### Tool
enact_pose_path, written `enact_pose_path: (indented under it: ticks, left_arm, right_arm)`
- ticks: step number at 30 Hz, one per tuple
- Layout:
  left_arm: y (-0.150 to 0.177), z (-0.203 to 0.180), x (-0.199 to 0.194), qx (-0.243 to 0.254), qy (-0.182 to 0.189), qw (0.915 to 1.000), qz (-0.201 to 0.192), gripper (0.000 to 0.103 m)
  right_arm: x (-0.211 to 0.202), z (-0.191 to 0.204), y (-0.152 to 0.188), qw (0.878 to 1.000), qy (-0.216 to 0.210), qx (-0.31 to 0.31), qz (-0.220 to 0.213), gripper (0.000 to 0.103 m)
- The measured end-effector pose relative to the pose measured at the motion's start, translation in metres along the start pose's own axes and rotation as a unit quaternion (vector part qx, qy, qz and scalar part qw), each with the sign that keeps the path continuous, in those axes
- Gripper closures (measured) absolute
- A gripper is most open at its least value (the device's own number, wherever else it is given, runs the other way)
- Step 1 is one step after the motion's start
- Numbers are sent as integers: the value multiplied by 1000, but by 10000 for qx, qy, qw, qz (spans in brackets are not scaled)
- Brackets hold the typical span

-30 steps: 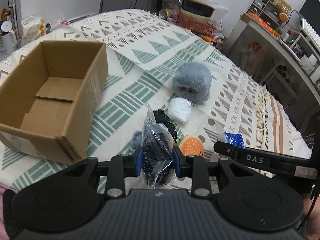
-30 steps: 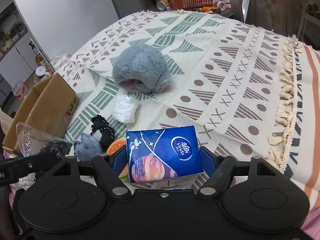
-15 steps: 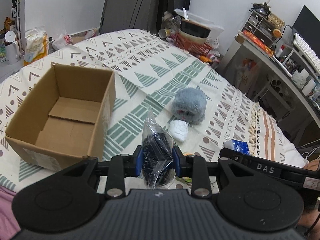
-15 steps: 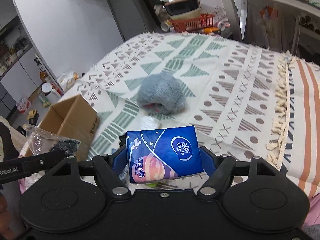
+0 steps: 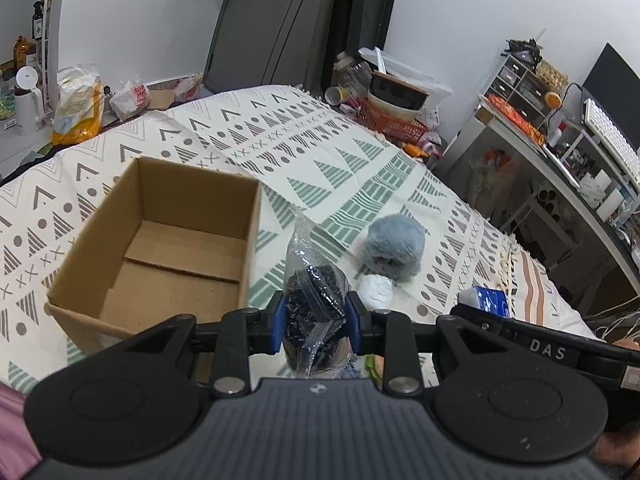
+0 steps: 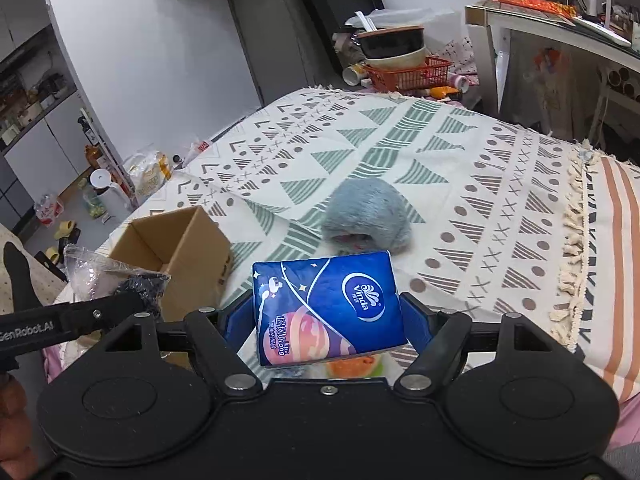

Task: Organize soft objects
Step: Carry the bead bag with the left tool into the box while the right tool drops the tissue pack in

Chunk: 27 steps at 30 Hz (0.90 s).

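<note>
The dark contents of the clear bag (image 5: pixel 314 312) cannot be identified; an orange toy (image 6: pixel 352 366) shows only partly under the tissue pack (image 6: pixel 326 308); the small white bundle (image 5: pixel 374 291) is half hidden behind a finger.

Room's pretty cluttered behind the bed: there's an orange plastic basket (image 6: pixel 408 76) with a couple of stacked bowls (image 6: pixel 392 46) sitting in it at the far end, right by a tall dark cabinet (image 5: pixel 288 24). Off to the right is a white bench (image 5: pixel 560 172) loaded with little drawers (image 5: pixel 516 76), a keyboard (image 5: pixel 610 136) and a dark monitor (image 5: pixel 618 88). On the floor to the left you can see a white kettle (image 6: pixel 106 196) and a yellow bag (image 5: pixel 78 104) of something.
</note>
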<state>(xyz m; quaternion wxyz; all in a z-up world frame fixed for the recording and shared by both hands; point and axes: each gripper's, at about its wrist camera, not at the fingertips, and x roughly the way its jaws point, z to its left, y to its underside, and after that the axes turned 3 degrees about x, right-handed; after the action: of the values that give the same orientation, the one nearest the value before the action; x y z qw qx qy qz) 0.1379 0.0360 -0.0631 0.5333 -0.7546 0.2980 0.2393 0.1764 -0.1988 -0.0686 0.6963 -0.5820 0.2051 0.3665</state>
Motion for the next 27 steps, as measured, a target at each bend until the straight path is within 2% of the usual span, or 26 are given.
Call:
enact_pose_path:
  ticks: [12, 27]
  left_arm:
    - [-32, 48, 7, 49, -2, 9998, -177, 73]
    - [-19, 129, 29, -536, 56, 9985, 91, 73]
  right_arm:
    - [7, 59, -9, 9997, -51, -257, 23, 31]
    - [39, 136, -22, 9981, -241, -536, 195, 30]
